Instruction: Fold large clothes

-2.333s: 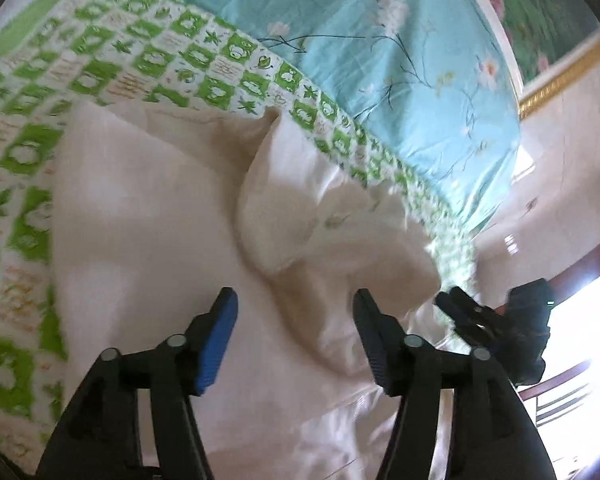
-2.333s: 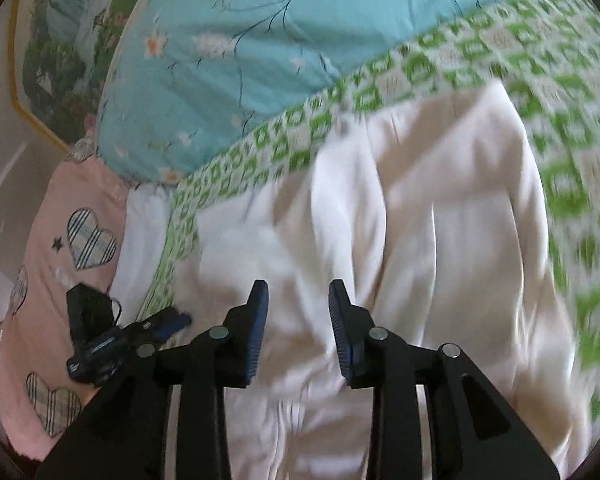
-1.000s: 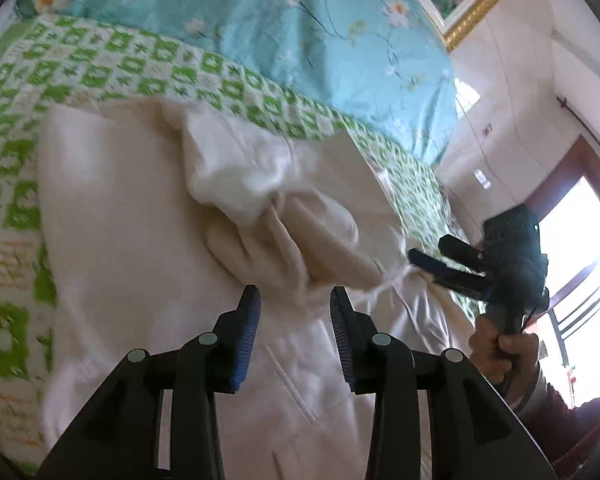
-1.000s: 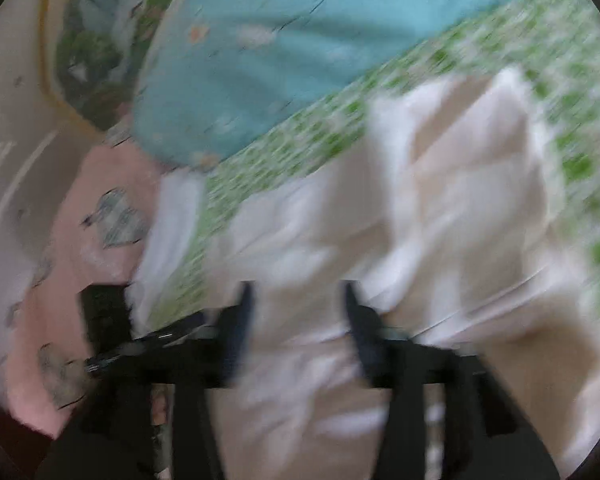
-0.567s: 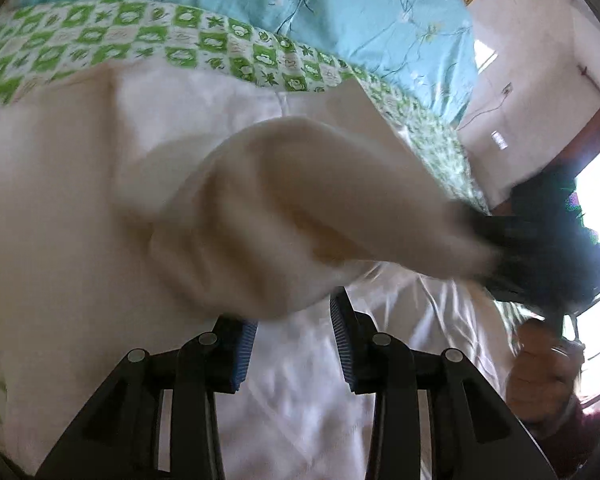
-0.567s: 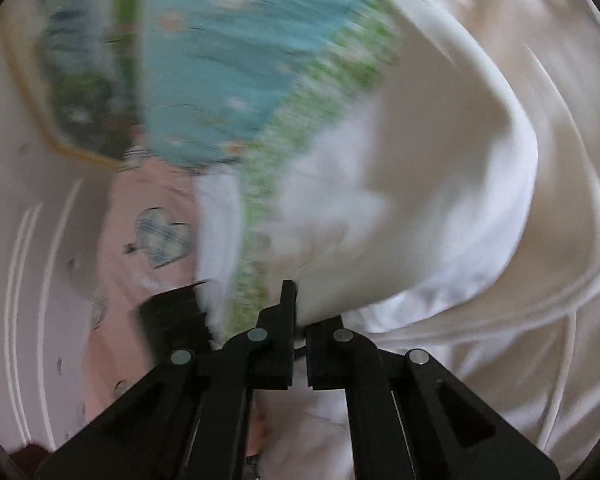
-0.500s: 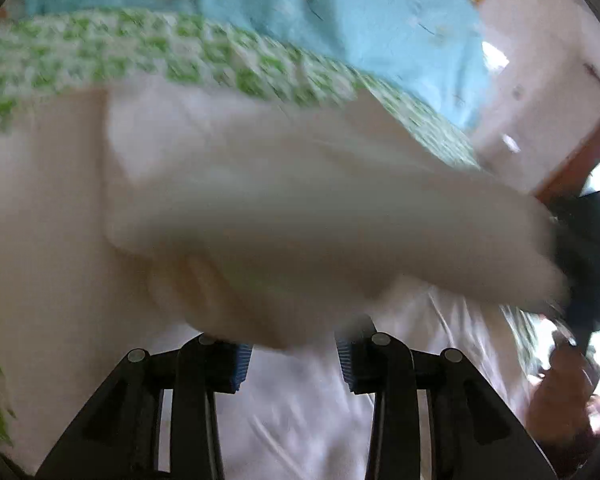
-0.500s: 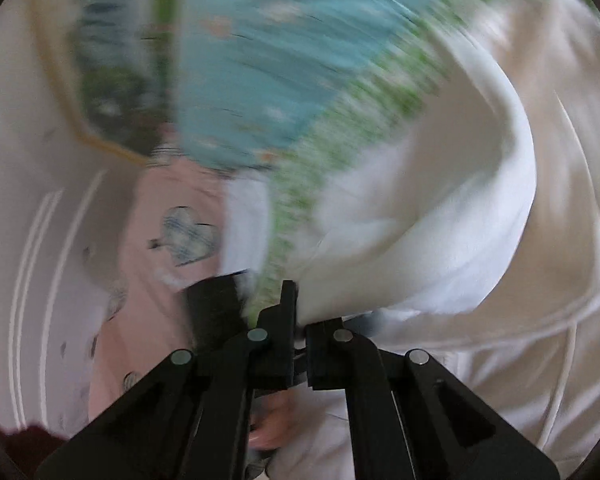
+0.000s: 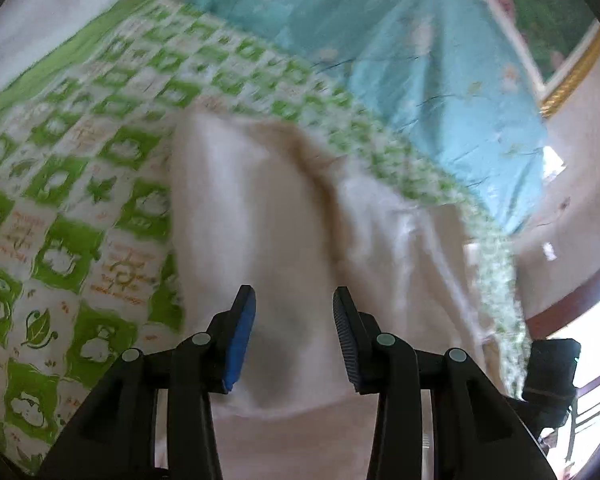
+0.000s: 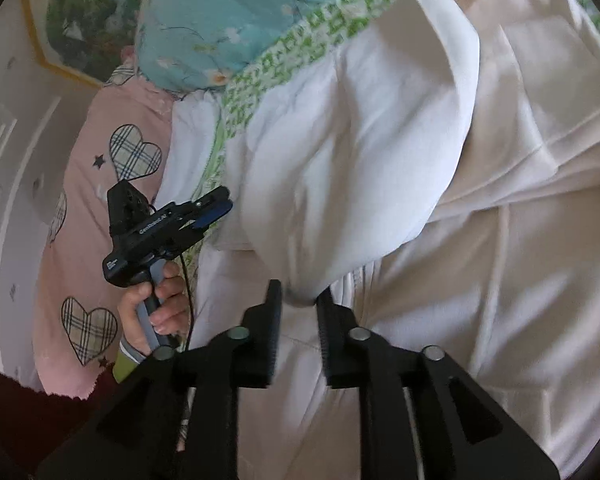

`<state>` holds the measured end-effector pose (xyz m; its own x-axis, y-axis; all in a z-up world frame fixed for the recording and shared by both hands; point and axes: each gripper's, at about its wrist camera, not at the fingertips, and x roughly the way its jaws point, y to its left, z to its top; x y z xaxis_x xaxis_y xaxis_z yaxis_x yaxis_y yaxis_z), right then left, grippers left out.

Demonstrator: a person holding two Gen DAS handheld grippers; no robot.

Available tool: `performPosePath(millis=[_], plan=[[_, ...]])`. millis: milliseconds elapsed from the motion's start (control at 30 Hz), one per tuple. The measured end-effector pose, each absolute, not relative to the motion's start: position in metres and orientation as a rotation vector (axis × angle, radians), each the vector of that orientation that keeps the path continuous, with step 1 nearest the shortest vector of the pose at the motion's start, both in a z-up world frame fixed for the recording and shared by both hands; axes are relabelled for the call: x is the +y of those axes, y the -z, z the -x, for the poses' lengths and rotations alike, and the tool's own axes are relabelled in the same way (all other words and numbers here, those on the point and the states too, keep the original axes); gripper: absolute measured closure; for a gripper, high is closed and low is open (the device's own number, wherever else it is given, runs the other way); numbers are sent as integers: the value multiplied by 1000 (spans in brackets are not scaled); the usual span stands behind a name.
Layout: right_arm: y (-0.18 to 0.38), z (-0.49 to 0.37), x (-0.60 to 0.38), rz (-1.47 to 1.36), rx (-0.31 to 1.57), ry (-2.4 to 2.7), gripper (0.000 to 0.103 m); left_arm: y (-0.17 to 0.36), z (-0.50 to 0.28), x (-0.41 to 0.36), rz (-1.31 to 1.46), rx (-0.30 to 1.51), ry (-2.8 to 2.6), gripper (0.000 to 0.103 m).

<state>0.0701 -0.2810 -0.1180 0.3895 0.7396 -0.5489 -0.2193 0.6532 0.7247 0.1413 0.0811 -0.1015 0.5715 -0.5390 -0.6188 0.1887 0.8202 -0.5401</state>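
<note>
A large cream-white garment point(image 9: 260, 208) lies on the green-and-white patterned bedspread point(image 9: 60, 184). My left gripper point(image 9: 294, 334) is open, its fingers a little above the folded cloth, holding nothing. In the right wrist view my right gripper point(image 10: 298, 326) has its jaws slightly apart with the tip of a cream sleeve or hood fold point(image 10: 360, 152) resting between them. That fold is draped over the garment body point(image 10: 480, 280). The left gripper point(image 10: 214, 212) also shows at the left in the right wrist view, held in a hand.
A light blue floral quilt point(image 9: 400, 40) lies at the far side of the bed. A pink pillow with plaid hearts point(image 10: 100, 184) sits at the left in the right wrist view. A framed picture point(image 9: 540, 20) hangs on the wall. A window point(image 9: 596, 340) is at the right.
The right gripper was shut on the fold and carried it across the garment; now its jaws have parted. The left gripper has moved away from the fold, toward the garment's left side.
</note>
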Motion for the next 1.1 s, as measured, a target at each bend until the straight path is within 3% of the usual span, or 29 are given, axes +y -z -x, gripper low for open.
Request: performPosePath(millis=[200, 367, 533, 667, 800, 900, 967, 1033, 1100], plan=[[82, -91, -303, -649, 844, -610, 82, 75, -140, 8, 322, 849, 686, 50], [80, -110, -304, -659, 857, -572, 80, 114, -149, -21, 103, 959, 591, 50], [63, -101, -317, -720, 735, -729, 74, 131, -148, 4, 158, 991, 574, 53], [77, -121, -307, -675, 785, -663, 74, 129, -141, 6, 101, 986, 553, 53], [105, -144, -303, -400, 979, -250, 74, 128, -143, 4, 69, 989, 544, 53], [99, -126, -326, -516, 930, -267, 74, 119, -135, 13, 89, 973, 532, 53], [84, -103, -337, -511, 881, -290, 71, 112, -124, 24, 110, 958, 526, 51], [75, -80, -349, -523, 860, -323, 50, 104, -111, 37, 129, 942, 506, 47], [69, -56, -363, -524, 849, -331, 44, 99, -92, 58, 151, 929, 469, 36]])
